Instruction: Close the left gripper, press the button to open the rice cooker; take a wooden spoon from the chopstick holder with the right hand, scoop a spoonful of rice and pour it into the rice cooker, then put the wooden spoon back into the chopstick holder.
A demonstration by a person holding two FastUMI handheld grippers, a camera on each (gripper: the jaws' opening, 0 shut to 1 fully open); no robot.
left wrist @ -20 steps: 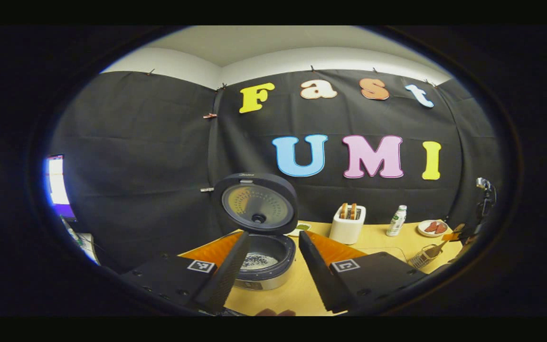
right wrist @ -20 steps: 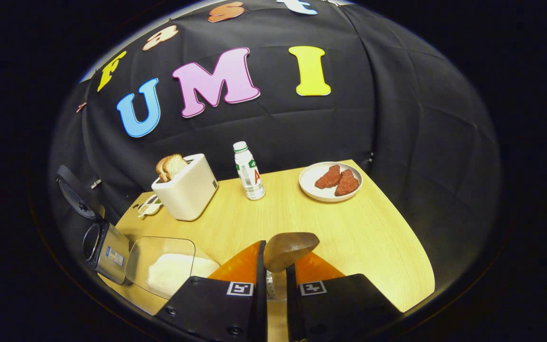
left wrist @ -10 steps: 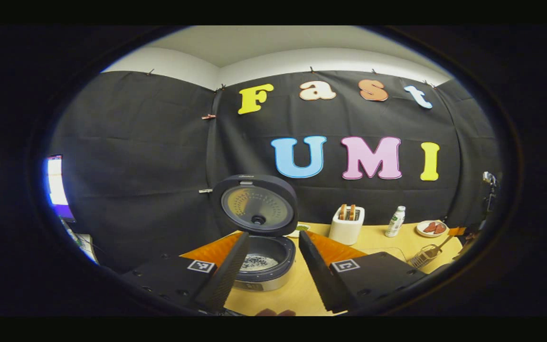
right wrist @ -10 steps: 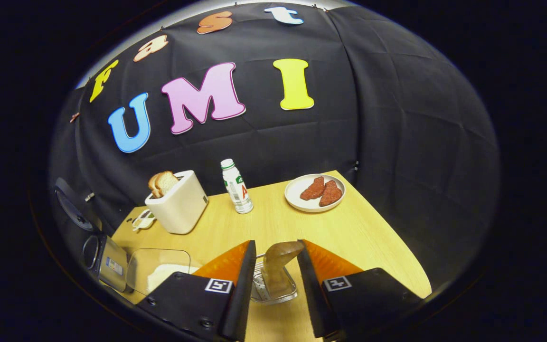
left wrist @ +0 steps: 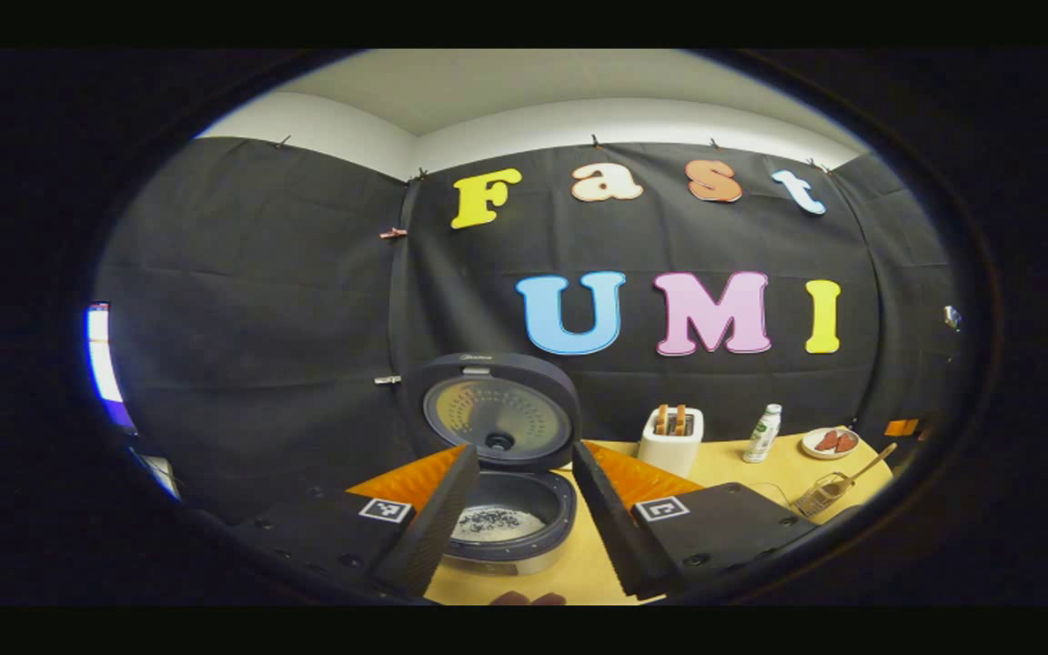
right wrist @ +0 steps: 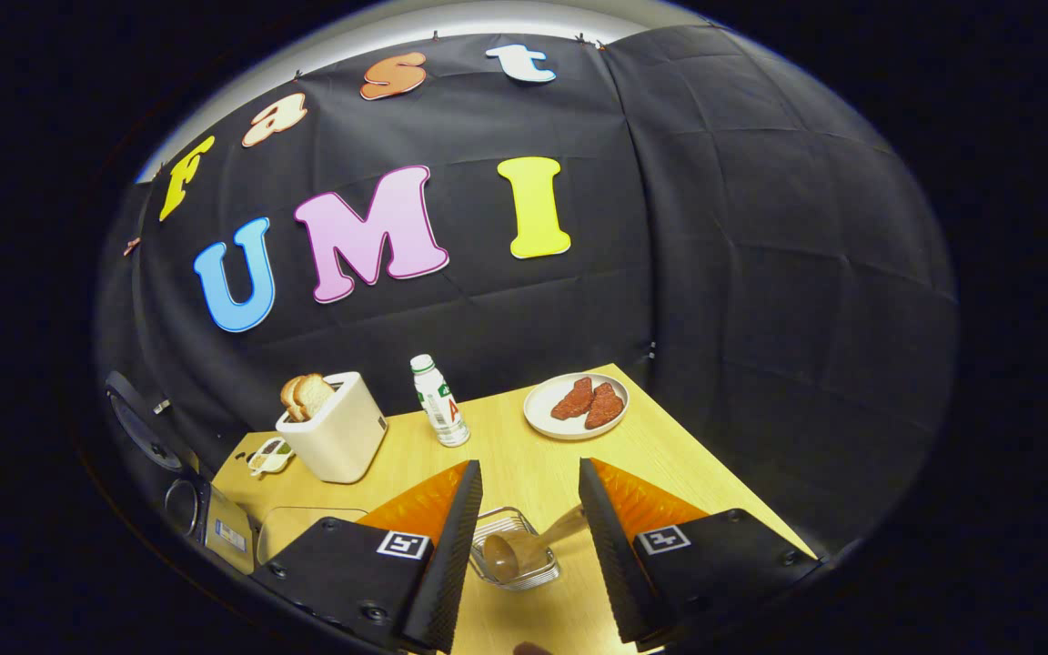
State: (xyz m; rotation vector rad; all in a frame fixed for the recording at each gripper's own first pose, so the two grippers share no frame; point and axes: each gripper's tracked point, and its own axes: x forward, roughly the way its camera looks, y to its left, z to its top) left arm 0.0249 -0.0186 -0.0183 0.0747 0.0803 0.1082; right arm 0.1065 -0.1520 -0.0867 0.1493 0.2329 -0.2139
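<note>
**With both grippers held apart, spoon resting in the holder**

While the wooden surface point(right wrist: 524, 459) carries every item, the largest of them is the rice cooker point(left wrist: 510, 514), seen in the left gripper view with its lid point(left wrist: 497, 411) raised upright and a thin layer of grains lying in the inner pot. Left gripper point(left wrist: 513, 509): jaws spread wide with nothing between them, framing the cooker's open pot. Right gripper point(right wrist: 524, 541): jaws likewise spread and gripping nothing, poised above the chopstick holder point(right wrist: 513, 559), a small wire basket. Wooden spoon point(right wrist: 524, 546): lying tilted in that holder, bowl low and to the left, handle leaning up to the right, apart from both fingers. A white toaster point(right wrist: 333, 437) holding bread stands near the back wall, a bottle point(right wrist: 439, 414) beside it, and a plate point(right wrist: 576, 407) bearing two reddish pieces toward the far corner.
</note>
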